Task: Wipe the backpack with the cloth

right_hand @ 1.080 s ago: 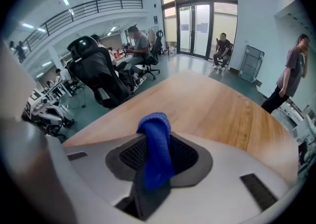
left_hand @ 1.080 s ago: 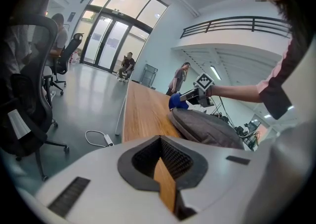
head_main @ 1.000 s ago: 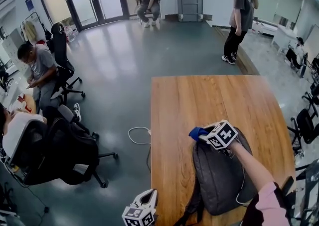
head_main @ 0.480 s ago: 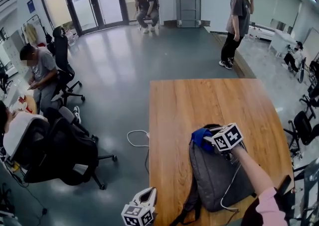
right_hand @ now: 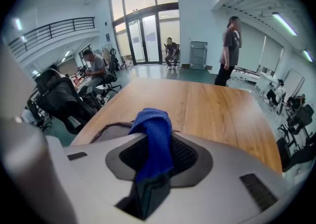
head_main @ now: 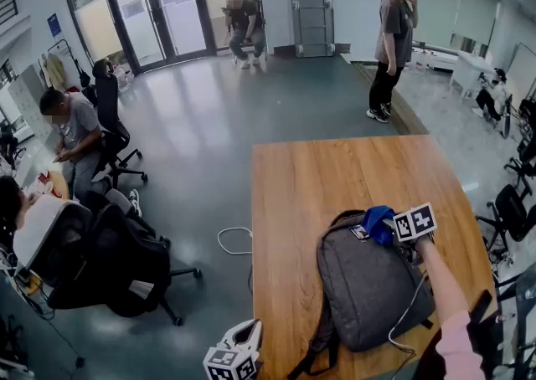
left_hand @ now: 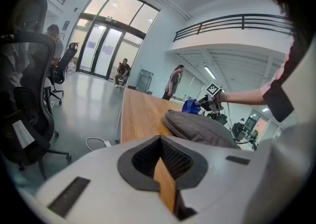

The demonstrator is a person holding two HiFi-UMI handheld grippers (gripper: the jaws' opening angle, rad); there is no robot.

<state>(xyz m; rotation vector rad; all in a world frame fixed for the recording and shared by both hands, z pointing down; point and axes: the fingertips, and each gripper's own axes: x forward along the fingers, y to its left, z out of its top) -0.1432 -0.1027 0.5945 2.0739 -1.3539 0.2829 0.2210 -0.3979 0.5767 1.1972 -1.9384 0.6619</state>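
Right hand-held gripper (cloth); backpack edge

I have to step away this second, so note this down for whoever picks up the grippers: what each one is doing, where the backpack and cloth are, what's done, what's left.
Right gripper: shut on the blue cloth, at the top end of the grey backpack, by its handle.
Left gripper: shut, empty, off the wooden table's near left edge.
Backpack: lying flat on the table.
Done: the cloth is at the backpack; the wiped area doesn't show.
Left: probably wipe down the rest of the backpack.
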